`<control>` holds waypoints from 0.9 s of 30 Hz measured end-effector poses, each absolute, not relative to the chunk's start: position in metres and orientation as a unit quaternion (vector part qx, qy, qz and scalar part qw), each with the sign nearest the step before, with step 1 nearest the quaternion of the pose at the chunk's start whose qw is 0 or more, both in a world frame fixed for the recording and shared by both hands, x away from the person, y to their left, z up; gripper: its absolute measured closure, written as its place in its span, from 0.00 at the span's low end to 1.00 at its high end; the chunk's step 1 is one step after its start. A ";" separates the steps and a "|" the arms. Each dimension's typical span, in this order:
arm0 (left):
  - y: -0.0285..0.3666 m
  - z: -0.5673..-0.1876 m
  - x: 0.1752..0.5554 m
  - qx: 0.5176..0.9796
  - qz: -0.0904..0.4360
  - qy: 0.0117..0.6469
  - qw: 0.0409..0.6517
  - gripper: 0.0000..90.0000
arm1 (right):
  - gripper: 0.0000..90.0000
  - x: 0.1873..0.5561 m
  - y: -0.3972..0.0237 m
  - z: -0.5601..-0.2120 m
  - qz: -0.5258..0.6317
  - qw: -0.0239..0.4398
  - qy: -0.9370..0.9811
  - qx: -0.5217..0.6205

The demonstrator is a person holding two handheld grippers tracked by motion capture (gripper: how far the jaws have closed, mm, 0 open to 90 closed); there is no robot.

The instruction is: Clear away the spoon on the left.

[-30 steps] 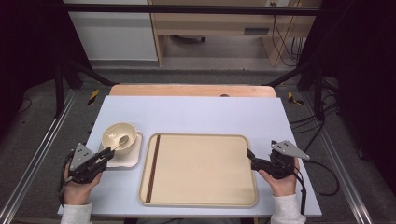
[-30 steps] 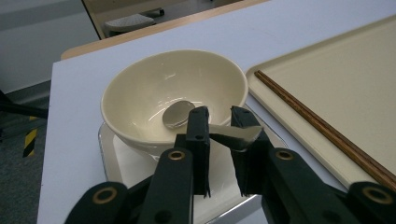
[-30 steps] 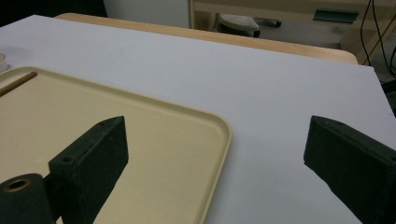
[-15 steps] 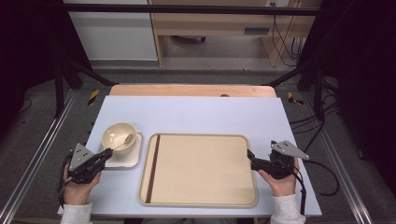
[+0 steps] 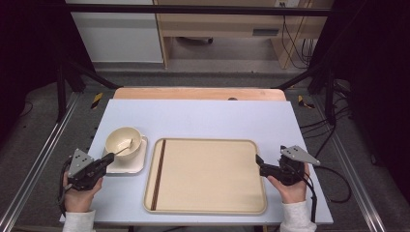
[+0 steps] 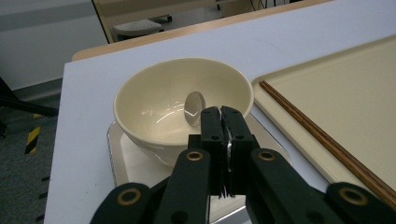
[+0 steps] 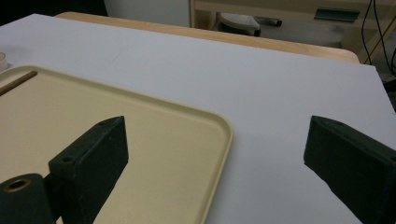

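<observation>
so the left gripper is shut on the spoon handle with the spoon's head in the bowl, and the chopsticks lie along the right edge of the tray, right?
Not quite: the chopsticks lie along the left edge of the tray, the side nearest the bowl, as the high view shows. The rest holds: the left gripper is shut on the spoon, whose head sits in the bowl.
</observation>
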State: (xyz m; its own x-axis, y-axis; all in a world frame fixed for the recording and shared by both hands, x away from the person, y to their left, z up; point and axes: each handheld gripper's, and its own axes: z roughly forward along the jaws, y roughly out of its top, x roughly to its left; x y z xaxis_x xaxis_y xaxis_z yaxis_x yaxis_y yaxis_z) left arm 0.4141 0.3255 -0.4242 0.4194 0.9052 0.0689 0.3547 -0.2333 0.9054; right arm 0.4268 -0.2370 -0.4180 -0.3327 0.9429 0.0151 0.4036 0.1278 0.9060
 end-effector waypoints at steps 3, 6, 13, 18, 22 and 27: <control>0.325 -0.422 0.413 0.717 0.317 0.440 0.437 0.99 | 0.08 0.427 -0.237 -0.418 0.442 0.306 0.687 0.489; 0.325 -0.420 0.412 0.715 0.321 0.441 0.437 0.99 | 0.08 0.427 -0.238 -0.418 0.441 0.305 0.687 0.491; 0.325 -0.417 0.410 0.706 0.323 0.442 0.450 0.99 | 0.08 0.427 -0.237 -0.419 0.442 0.305 0.687 0.491; 0.325 -0.413 0.407 0.697 0.328 0.443 0.458 0.99 | 0.08 0.427 -0.237 -0.419 0.442 0.304 0.687 0.491; 0.325 -0.408 0.404 0.689 0.332 0.440 0.471 0.99 | 0.08 0.427 -0.238 -0.418 0.444 0.302 0.686 0.491; 0.325 -0.405 0.402 0.684 0.335 0.438 0.478 0.99 | 0.07 0.427 -0.237 -0.419 0.441 0.304 0.688 0.490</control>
